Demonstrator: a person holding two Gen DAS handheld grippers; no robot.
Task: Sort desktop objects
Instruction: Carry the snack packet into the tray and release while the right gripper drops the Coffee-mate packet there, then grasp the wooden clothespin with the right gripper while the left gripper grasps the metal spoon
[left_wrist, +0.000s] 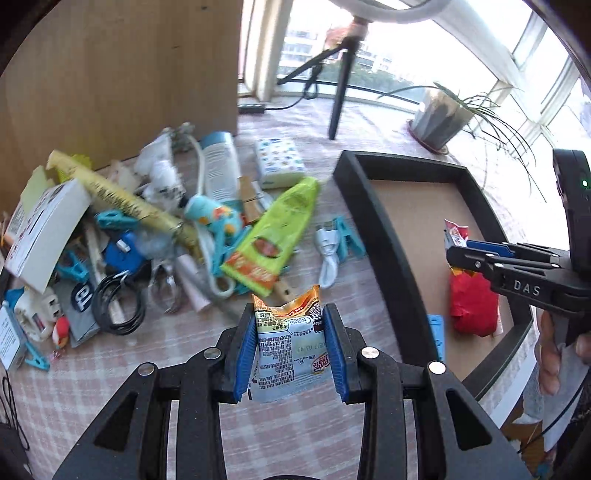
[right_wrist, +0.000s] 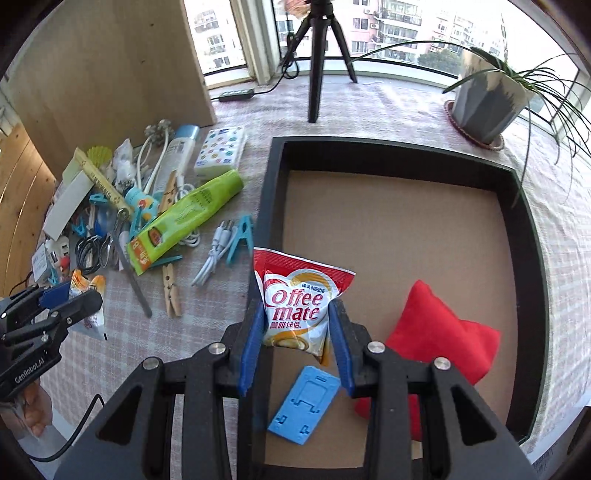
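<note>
My left gripper (left_wrist: 291, 314) is shut on a Coffee mate sachet (left_wrist: 290, 354) with its printed back facing me, held above the checked tablecloth to the left of the black tray (left_wrist: 388, 229). My right gripper (right_wrist: 296, 304) is shut on a second red-and-white Coffee mate sachet (right_wrist: 299, 306), above the tray's (right_wrist: 269, 192) left wall. Each gripper shows in the other view: the right gripper (left_wrist: 458, 251) over the tray, the left gripper (right_wrist: 74, 295) at the far left with its sachet (right_wrist: 88, 310). A pile of mixed objects (left_wrist: 155, 229) lies left of the tray.
Inside the tray lie a red cushion (right_wrist: 436, 339) and a blue phone stand (right_wrist: 304, 402). The pile holds a green packet (right_wrist: 184, 218), white cables (right_wrist: 214, 254), clips and boxes. A potted plant (right_wrist: 487, 103), a tripod (right_wrist: 317, 62) and a wooden panel (right_wrist: 110, 74) stand behind.
</note>
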